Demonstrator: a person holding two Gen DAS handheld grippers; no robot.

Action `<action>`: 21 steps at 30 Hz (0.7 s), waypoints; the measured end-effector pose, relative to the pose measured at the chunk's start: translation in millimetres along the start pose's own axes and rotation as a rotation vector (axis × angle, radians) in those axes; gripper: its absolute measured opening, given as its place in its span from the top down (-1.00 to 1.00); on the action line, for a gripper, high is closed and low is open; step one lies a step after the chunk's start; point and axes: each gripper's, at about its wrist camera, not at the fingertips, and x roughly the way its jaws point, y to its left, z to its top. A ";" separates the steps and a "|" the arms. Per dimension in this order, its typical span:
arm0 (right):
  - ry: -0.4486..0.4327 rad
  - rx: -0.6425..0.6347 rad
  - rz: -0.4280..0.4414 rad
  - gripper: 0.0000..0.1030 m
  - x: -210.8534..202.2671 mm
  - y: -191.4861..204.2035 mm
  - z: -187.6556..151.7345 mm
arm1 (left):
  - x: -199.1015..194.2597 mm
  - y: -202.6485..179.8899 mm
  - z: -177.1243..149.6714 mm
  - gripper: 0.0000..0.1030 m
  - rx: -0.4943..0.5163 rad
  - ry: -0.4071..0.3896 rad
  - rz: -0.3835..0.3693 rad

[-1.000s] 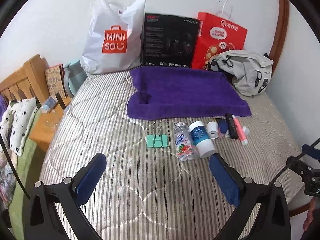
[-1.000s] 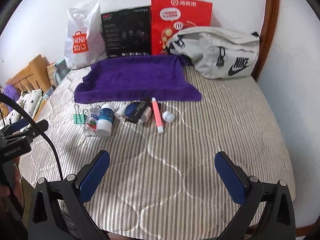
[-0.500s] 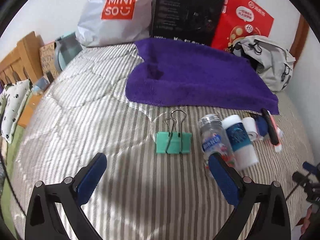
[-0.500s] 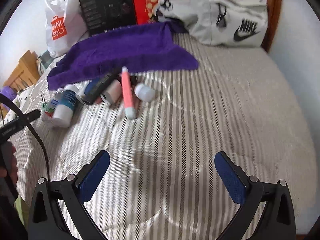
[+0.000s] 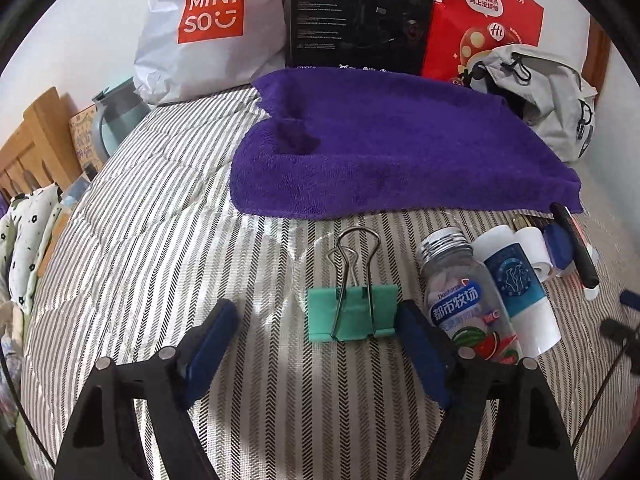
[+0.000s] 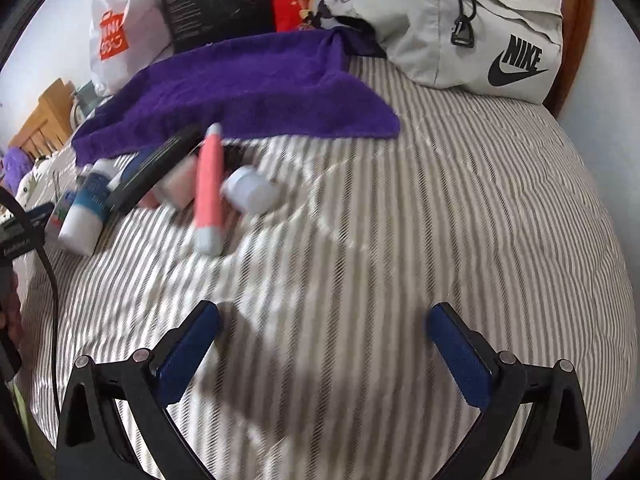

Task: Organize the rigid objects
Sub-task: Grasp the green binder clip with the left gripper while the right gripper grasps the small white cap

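Left gripper (image 5: 316,312) jaws wide, green binder clip (image 5: 352,311) lying on striped bed (image 5: 160,208) just ahead between the tips, right pad beside it, clear bottle (image 5: 466,296) alongside, purple towel (image 5: 392,144) beyond, right gripper (image 6: 323,318) jaws wide over bare bedding, pink tube (image 6: 209,188) seen clearly only from right wrist, blurred.

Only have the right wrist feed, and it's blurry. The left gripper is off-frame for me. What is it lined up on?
Observer: The left gripper is open around a green binder clip lying flat on the striped bedcover.
Operator: Is the clip centred between the fingers?
Observer: No. It sits hard against the finger on the image's right, with a wide gap to the other finger. I can't tell if they touch.
Operator: Anything crowding it?
Observer: A clear bottle with a silver cap lies just right of the clip, partly behind that finger.
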 end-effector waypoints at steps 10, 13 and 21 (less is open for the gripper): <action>-0.052 -0.145 0.033 -0.75 22.4 10.5 41.1 | -2.5 -4.5 5.2 0.22 0.031 -0.018 -0.029; -0.071 -0.186 0.052 -0.70 23.5 20.7 46.9 | -1.8 -4.4 6.7 0.23 0.029 -0.011 -0.035; -0.088 -0.236 0.116 -0.06 24.0 31.6 56.6 | 1.3 -4.0 10.1 0.23 0.034 -0.006 -0.045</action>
